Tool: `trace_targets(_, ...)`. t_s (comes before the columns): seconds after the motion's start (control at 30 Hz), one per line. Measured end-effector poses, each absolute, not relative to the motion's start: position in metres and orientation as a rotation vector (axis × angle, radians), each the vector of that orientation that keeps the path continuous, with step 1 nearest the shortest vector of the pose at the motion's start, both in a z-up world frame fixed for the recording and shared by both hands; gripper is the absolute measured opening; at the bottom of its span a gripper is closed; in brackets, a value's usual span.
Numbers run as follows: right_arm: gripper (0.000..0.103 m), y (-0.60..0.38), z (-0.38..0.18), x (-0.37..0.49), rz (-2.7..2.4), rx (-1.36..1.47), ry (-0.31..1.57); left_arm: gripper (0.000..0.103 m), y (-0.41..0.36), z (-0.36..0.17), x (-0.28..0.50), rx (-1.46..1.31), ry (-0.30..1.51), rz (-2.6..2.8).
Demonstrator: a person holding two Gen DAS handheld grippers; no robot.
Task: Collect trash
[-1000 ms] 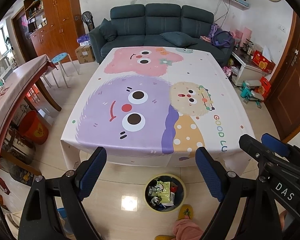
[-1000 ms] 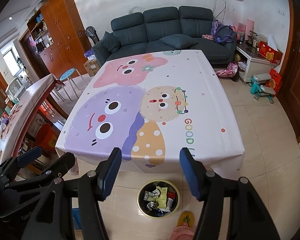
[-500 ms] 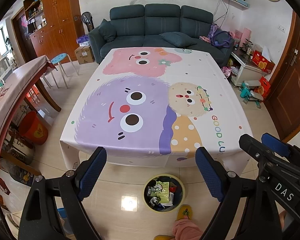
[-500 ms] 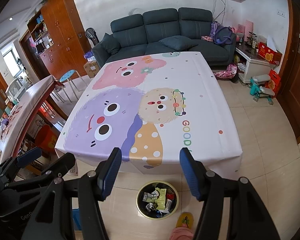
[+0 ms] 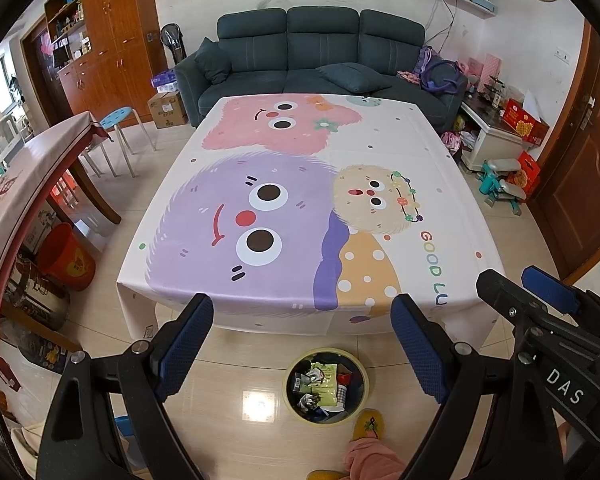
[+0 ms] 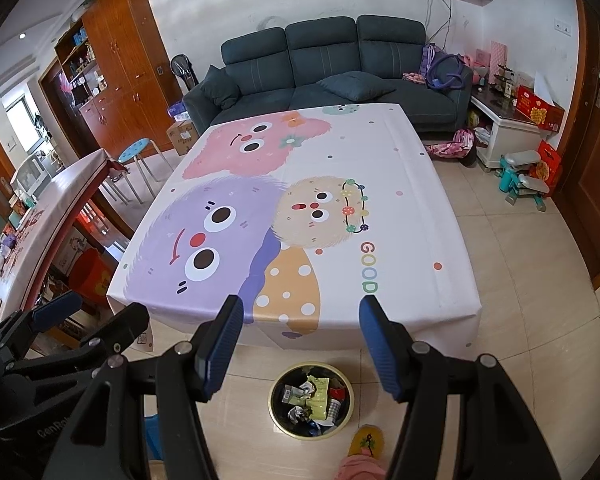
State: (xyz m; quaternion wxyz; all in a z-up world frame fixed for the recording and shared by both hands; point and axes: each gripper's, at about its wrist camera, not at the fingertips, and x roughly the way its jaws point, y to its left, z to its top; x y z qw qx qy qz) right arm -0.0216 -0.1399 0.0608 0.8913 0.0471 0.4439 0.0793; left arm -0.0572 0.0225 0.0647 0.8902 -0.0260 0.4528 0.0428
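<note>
A round yellow-rimmed trash bin (image 5: 326,386) stands on the floor in front of the table, holding several wrappers and scraps; it also shows in the right wrist view (image 6: 311,399). The table (image 5: 400,148) wears a cartoon-monster cloth and carries nothing. My left gripper (image 5: 302,344) is open and empty, held high above the floor before the table's near edge. My right gripper (image 6: 300,340) is open and empty at the same height. The right gripper shows at the right of the left wrist view (image 5: 540,304); the left gripper shows at the left of the right wrist view (image 6: 80,320).
A dark sofa (image 5: 320,52) stands behind the table. A long side table (image 5: 16,192) with a red bucket (image 5: 66,256) under it is on the left, with a blue stool (image 5: 116,114). A white cabinet (image 5: 496,140) and toys are on the right. A yellow slipper (image 5: 366,424) lies by the bin.
Both grippers have drawn back and up a little from the table, so the table and bin sit slightly lower and smaller in view. Both stay open and empty.
</note>
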Motion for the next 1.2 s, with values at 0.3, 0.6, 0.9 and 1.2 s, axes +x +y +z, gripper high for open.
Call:
trace_targets(0.3,0.061,-0.147,0.062,-0.018,0.165,0.091,0.929,0.089,0.02,0.065,-0.055,-0.058,0.955,0.08)
trace_targets(0.6,0.061,-0.152,0.059,-0.013,0.167,0.088,0.937,0.089,0.022,0.063,-0.052,-0.05,0.964,0.079)
trace_targets(0.9,0.061,-0.152,0.051,-0.007,0.169,0.084,0.95,0.089,0.025,0.058,-0.044,-0.044,0.986,0.078)
trace_targets(1.2,0.061,-0.152,0.043,0.007,0.172,0.074,0.965,0.089,0.027,0.054,-0.033,-0.046,1.005,0.073)
